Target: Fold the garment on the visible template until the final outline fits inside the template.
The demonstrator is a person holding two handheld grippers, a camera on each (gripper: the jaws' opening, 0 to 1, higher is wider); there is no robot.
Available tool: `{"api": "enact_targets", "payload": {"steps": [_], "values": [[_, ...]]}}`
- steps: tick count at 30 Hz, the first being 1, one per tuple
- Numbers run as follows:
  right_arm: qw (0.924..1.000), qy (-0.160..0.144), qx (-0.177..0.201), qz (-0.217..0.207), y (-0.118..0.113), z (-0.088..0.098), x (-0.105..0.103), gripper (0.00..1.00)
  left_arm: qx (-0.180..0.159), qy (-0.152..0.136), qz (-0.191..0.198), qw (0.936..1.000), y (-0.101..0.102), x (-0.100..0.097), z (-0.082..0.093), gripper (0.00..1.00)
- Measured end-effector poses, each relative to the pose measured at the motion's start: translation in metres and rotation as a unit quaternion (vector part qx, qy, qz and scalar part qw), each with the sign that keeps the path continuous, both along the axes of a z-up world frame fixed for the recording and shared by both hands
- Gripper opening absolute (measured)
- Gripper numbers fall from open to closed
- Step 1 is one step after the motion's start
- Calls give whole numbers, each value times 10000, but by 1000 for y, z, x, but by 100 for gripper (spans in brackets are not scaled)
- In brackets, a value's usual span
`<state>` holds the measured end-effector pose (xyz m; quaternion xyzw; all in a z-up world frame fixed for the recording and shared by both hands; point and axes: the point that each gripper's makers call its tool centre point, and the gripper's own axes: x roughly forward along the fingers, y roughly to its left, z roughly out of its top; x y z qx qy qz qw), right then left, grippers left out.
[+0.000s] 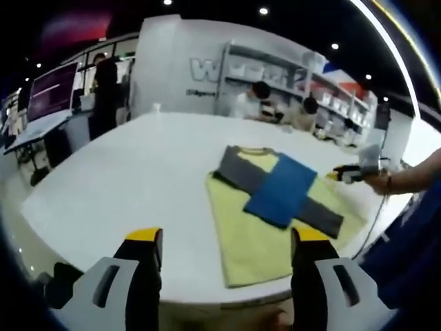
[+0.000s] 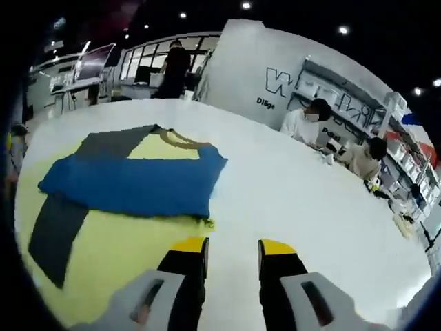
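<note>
Lying near the white table's [image 1: 124, 172] edge, the yellow garment [image 1: 251, 238] has grey and blue sleeves crossed; left gripper [image 1: 227, 248] gapes wide, right gripper [image 2: 233, 255] narrowly apart; wall lettering unreadable.

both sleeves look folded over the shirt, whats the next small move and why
Probably bring both grippers down to the bottom hem of the yellow shirt to fold it up toward the collar. The blue sleeve and grey sleeve already cross the chest, the body lies full length, and both grippers hover open above the white table.
</note>
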<state>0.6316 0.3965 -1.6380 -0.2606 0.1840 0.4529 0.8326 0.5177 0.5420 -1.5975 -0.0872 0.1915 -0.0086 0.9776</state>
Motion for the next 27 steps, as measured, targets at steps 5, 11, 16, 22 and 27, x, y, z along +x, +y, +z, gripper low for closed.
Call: {"api": "enact_targets", "payload": {"steps": [5,11,16,22,27], "values": [[9995,164,215,-184,-2,6,4,24,-5,-7,-13,10000,0,1,1,64],[9975,402,445,-362,1,5,6,29,-2,-37,-9,10000,0,3,3,62],[9946,517,711,-548,6,17,11,27,17,-45,-28,10000,0,4,5,53],[9965,612,511,-267,9,5,4,31,38,-31,-61,10000,-2,4,5,49],[9971,560,521,32,6,4,-14,27,8,-16,-79,10000,-6,5,5,45]]}}
